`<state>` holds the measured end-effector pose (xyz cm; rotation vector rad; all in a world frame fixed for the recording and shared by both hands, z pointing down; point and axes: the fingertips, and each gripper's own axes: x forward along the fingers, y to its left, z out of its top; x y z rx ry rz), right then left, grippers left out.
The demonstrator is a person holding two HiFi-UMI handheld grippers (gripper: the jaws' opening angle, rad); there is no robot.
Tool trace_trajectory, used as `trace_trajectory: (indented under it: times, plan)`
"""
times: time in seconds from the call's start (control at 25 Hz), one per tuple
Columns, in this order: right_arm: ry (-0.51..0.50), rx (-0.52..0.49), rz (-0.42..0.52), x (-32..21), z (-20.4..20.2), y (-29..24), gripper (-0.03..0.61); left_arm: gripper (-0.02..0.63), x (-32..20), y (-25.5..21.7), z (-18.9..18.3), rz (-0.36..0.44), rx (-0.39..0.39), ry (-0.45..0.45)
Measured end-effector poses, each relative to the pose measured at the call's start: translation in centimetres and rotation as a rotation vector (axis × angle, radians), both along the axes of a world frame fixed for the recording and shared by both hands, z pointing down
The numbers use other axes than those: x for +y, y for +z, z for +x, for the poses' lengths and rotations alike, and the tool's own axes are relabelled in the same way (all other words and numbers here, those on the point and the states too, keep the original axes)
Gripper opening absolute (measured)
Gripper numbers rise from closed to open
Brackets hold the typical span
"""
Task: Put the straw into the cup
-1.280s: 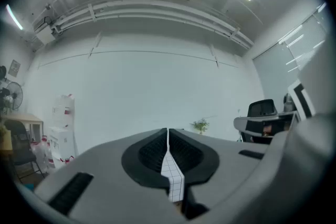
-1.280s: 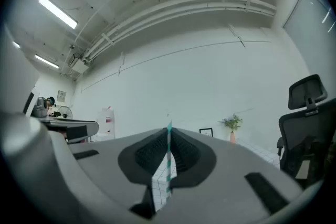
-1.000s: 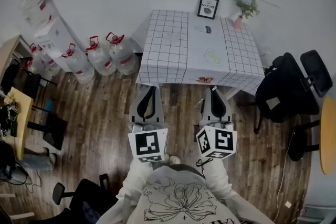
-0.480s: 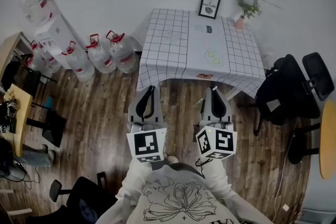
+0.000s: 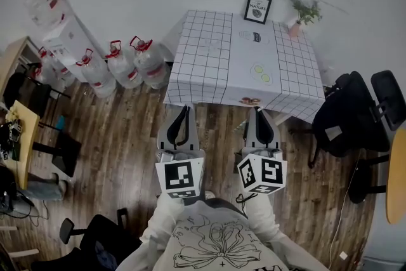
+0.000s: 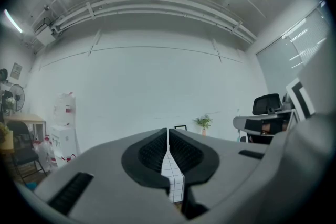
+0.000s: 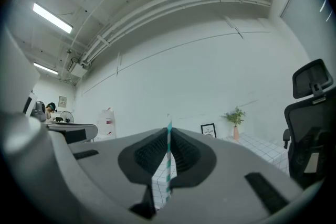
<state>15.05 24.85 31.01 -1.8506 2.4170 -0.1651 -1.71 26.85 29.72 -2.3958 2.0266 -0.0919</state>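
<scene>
My right gripper (image 5: pixel 261 113) (image 7: pixel 169 136) is shut on a teal-and-white striped straw (image 7: pixel 168 164), which stands upright between the pads with its tip poking above them. My left gripper (image 5: pixel 182 112) (image 6: pixel 167 135) is shut with nothing in it. Both hang side by side over the wooden floor, just short of the table (image 5: pixel 209 76) with its black-grid white cloth. Small flat items lie on the cloth. A faint clear shape (image 5: pixel 209 43) sits on the table's left half; I cannot tell if it is the cup.
A framed picture (image 5: pixel 257 8) and a potted plant (image 5: pixel 301 14) stand at the table's far edge against the wall. Water jugs (image 5: pixel 120 66) crowd the floor at the left. Black office chairs (image 5: pixel 355 112) stand at the right, and another (image 5: pixel 95 235) is behind at the left.
The table has slid slightly in the head view and looks a little nearer. Both grippers keep their places and stay shut.
</scene>
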Motion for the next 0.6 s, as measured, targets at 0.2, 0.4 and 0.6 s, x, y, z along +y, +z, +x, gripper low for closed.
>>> trace_trajectory:
  times: [0.2, 0.4, 0.6]
  plan:
    - [0.006, 0.006, 0.001, -3.6, -0.4, 0.3, 0.015, 0.011, -3.8, 0.4, -0.1, 0.0, 0.006, 0.015]
    - [0.022, 0.012, 0.004, -8.7, -1.2, 0.5, 0.015, 0.011, -9.3, 0.8, -0.5, -0.003, 0.009, 0.043]
    - [0.043, 0.019, 0.012, -14.6, -2.3, -0.2, 0.015, 0.011, -15.7, 0.5, -1.2, -0.005, 0.014, 0.075]
